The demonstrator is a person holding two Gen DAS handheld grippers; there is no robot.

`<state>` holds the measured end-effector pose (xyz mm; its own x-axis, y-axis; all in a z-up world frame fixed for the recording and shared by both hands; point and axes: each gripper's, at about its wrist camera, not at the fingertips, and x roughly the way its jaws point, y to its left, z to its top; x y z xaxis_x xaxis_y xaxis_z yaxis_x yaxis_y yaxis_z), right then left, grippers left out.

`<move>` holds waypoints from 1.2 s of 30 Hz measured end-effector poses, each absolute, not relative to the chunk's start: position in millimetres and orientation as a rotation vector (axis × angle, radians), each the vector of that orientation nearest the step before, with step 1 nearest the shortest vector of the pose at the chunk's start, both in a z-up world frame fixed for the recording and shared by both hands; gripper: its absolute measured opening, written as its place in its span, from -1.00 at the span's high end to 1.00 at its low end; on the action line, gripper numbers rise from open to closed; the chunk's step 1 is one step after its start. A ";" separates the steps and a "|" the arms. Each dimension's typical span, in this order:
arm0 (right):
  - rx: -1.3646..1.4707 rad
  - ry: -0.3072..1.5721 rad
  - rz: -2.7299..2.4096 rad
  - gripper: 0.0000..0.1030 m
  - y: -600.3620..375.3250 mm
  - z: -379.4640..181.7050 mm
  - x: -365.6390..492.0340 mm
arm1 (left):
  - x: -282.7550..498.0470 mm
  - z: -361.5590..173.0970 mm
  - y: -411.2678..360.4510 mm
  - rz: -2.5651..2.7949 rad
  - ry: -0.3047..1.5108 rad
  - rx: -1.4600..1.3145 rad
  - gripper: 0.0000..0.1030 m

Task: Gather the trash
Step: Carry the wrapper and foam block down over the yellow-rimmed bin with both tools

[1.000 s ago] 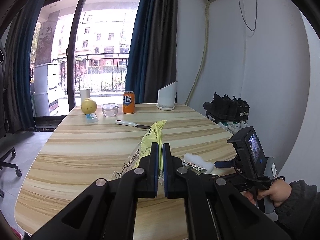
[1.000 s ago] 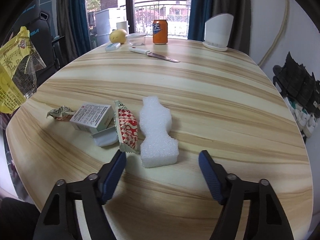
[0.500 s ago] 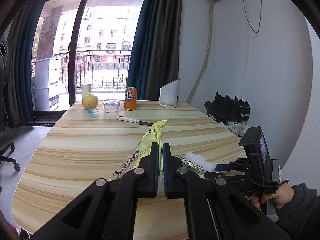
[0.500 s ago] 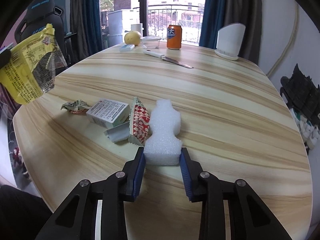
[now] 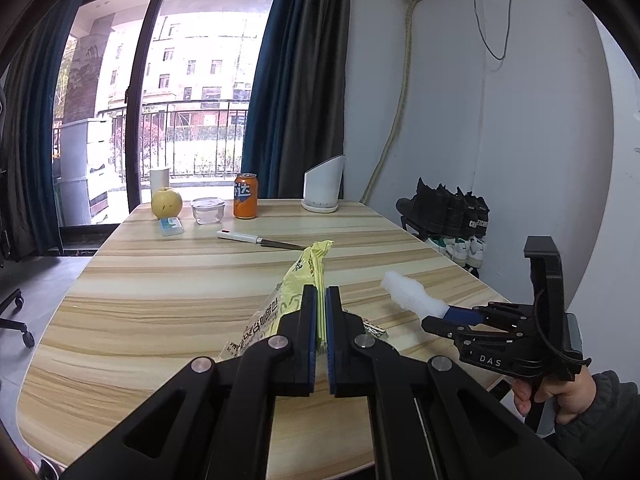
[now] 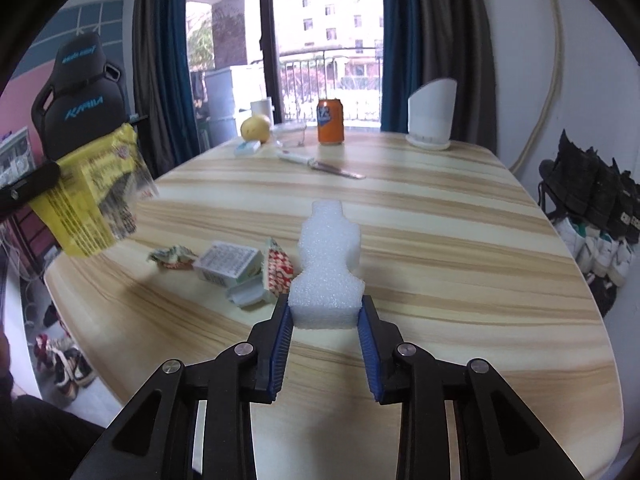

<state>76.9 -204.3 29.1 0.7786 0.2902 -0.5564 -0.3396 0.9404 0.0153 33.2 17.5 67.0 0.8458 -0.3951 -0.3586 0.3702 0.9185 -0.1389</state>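
My left gripper (image 5: 320,304) is shut on a yellow plastic bag (image 5: 296,284) and holds it above the wooden table (image 5: 168,304); the bag also shows at the left of the right wrist view (image 6: 86,196). My right gripper (image 6: 325,312) is shut on a white foam block (image 6: 326,264) and holds it lifted off the table; the block also shows in the left wrist view (image 5: 408,294). On the table left of the foam lie a red-and-white wrapper (image 6: 277,266), a small white carton (image 6: 228,262) and a crumpled paper scrap (image 6: 172,256).
At the far end of the table stand an orange soda can (image 6: 330,121), a yellow apple (image 6: 256,128), a clear glass container (image 5: 206,211), a white holder (image 6: 432,118) and a knife (image 6: 320,162). Shoes (image 6: 592,200) line the right wall. A gaming chair (image 6: 80,100) stands at the left.
My right gripper closed from wide open onto the foam block and raised it off the table. My left gripper kept hold of the yellow bag and rose a little.
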 end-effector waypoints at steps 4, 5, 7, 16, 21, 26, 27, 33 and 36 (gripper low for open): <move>-0.037 0.526 0.365 0.41 -205.6 43.8 48.3 | 20.2 67.2 8.8 -0.417 0.389 -0.054 1.00; -0.024 0.511 0.371 0.41 -206.3 46.7 39.8 | 17.0 66.5 7.1 -0.420 0.389 -0.051 1.00; -0.002 0.490 0.382 0.41 -207.0 49.1 23.8 | 7.6 65.8 3.0 -0.423 0.385 -0.049 1.00; 0.037 0.442 0.407 0.41 -205.9 38.8 -45.0 | -34.0 56.5 -17.1 -0.445 0.381 -0.026 1.00; 0.044 0.450 0.418 0.41 -203.4 29.2 -68.9 | -55.2 47.0 -17.5 -0.449 0.395 -0.020 1.00; 0.054 0.475 0.421 0.41 -201.0 13.8 -83.6 | -67.5 31.4 -15.2 -0.443 0.434 -0.023 1.00; 0.055 0.482 0.420 0.41 -200.3 10.1 -85.3 | -68.9 27.2 -14.4 -0.439 0.442 -0.022 1.00; 0.058 0.534 0.416 0.41 -193.3 -13.7 -94.2 | -75.1 8.3 -14.7 -0.459 0.485 -0.047 1.00; 0.059 0.561 0.419 0.41 -189.9 -25.6 -98.7 | -78.9 -0.4 -17.9 -0.476 0.507 -0.046 1.00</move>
